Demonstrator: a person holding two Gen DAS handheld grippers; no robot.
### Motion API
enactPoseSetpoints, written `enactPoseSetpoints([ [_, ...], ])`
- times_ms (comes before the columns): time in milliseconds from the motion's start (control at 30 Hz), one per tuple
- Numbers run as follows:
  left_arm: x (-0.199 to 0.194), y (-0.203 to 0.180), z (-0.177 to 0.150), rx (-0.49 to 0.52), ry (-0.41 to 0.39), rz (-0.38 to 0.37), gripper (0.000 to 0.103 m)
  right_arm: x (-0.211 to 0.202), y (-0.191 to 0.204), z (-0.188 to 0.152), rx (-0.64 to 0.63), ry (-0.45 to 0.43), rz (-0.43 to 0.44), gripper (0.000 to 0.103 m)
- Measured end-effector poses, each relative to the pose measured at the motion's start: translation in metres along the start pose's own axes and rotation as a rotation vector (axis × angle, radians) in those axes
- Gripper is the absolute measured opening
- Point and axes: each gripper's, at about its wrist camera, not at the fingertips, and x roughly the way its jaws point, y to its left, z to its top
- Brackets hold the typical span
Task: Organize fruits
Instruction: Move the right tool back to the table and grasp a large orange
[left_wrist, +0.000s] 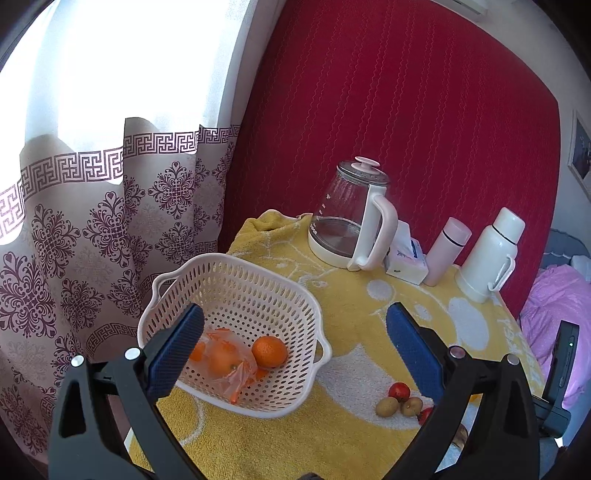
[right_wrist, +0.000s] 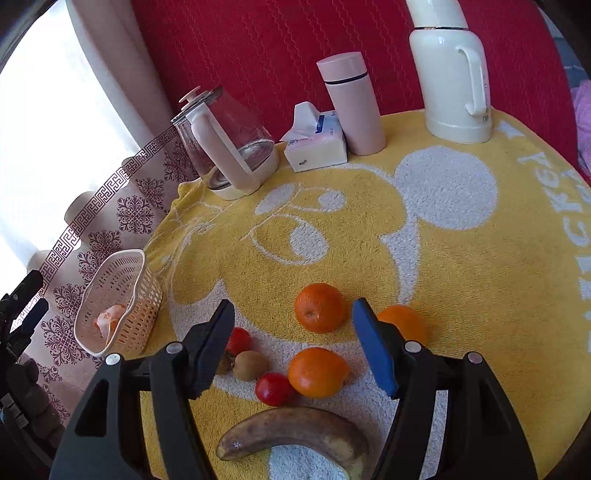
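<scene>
Jaws apart, banana right-view only, perhaps overripe

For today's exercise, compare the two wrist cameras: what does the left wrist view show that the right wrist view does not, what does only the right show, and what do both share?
Only the left wrist view: a loose orange and a plastic bag of oranges seen clearly inside the basket, with the open left gripper above.

Only the right wrist view: three oranges on the towel, a spotted banana, and the open right gripper.

Both: the basket, glass kettle, tissue pack, pink bottle, white flask, small red and brown fruits.
</scene>
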Motion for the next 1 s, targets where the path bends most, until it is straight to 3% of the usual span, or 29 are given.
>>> enactPoseSetpoints([
  [233, 0.006, -0.017, -0.01, 0.047, 0.029, -0.024, 0.1, 0.001, -0.031, -0.005, 0.03, 0.009, -0.094, 0.066],
  [400, 0.008, -0.029, -0.017, 0.083, 0.042, -0.037, 0.1, 0.005, -0.043, -0.007, 0.043, 0.024, -0.131, 0.059],
  [1000, 0.024, -0.046, -0.031, 0.152, 0.09, -0.051, 0.1, 0.03, -0.045, -0.012, -0.024, 0.063, -0.216, 0.049],
])
